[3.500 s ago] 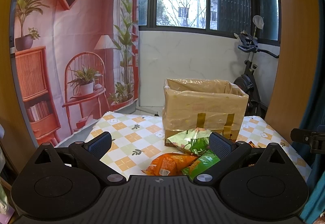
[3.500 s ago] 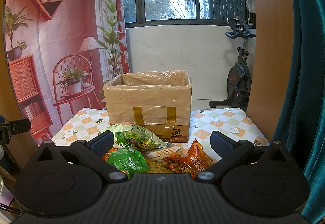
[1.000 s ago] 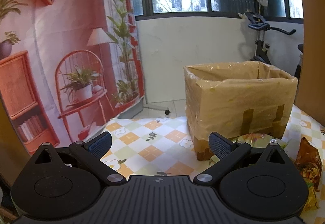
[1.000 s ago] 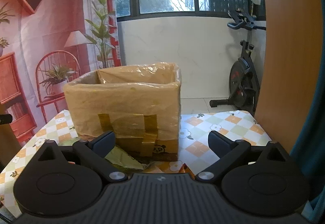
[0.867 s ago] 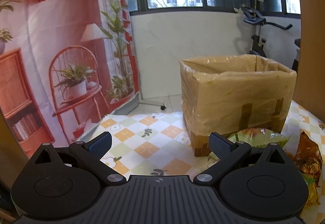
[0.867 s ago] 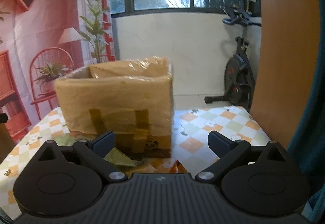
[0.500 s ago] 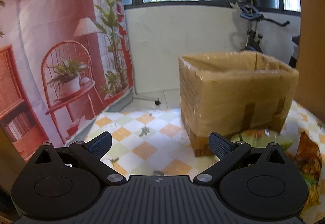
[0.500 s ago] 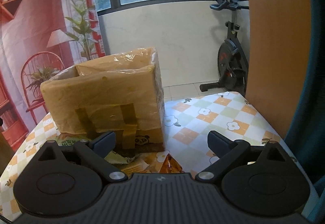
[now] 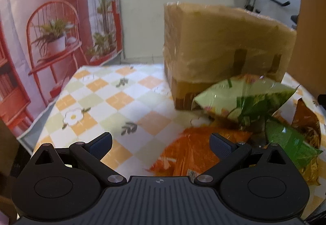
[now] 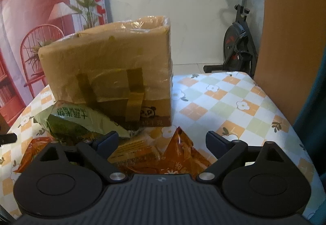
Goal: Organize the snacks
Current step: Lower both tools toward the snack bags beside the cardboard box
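Beside taped cardboard box [image 10: 110, 66]: crinkled snack packets [image 10: 81, 123]; green, orange, glossy

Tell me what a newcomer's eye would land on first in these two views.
First the big cardboard box wrapped in shiny tape, standing toward the back of the checked tablecloth. Next the heap of crinkly snack bags right in front of it: a green bag leaning by the box's base and an orange bag nearer the camera. Each open hand-held gripper points down at that heap.

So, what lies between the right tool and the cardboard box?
In the right wrist view, snack packets: an orange packet between the open right tool fingers, then a green packet against the cardboard box.
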`<move>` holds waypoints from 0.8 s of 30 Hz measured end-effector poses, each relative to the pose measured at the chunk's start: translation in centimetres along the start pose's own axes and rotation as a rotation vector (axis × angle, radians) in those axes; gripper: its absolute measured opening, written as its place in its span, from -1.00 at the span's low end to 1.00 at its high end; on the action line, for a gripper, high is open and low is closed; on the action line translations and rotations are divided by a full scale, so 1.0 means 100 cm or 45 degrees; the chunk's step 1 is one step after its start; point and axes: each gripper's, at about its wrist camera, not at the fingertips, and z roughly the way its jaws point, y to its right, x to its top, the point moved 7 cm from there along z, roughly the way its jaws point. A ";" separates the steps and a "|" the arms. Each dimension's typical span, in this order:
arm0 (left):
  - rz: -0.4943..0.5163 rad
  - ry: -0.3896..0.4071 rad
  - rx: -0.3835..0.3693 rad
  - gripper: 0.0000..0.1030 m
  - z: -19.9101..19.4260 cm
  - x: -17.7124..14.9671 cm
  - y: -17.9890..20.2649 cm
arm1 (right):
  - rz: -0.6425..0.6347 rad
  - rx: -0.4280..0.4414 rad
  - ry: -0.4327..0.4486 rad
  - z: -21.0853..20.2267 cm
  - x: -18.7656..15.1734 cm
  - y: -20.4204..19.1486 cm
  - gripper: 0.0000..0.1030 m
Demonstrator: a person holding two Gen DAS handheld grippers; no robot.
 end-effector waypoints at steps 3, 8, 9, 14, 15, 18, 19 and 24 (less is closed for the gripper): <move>0.021 -0.036 -0.013 0.99 0.004 -0.004 0.002 | 0.011 0.001 -0.006 0.002 0.001 0.001 0.82; 0.118 -0.025 -0.064 0.99 0.000 -0.007 0.014 | 0.021 -0.026 -0.027 0.007 -0.001 0.007 0.82; 0.119 -0.029 -0.090 0.99 0.000 -0.007 0.017 | 0.028 -0.028 -0.033 0.007 -0.002 0.009 0.82; 0.118 -0.062 -0.177 0.99 0.010 -0.013 0.025 | 0.054 -0.037 -0.069 0.014 -0.007 0.014 0.82; 0.120 -0.069 -0.172 0.99 0.012 -0.015 0.025 | 0.059 -0.037 -0.073 0.015 -0.008 0.014 0.82; 0.093 -0.094 -0.183 0.99 0.019 -0.019 0.024 | 0.066 -0.036 -0.085 0.017 -0.011 0.016 0.82; 0.075 -0.100 -0.191 0.99 0.022 -0.021 0.023 | 0.068 -0.036 -0.090 0.018 -0.012 0.016 0.82; 0.007 -0.125 -0.208 0.99 0.031 -0.024 0.018 | 0.069 -0.036 -0.120 0.023 -0.018 0.018 0.82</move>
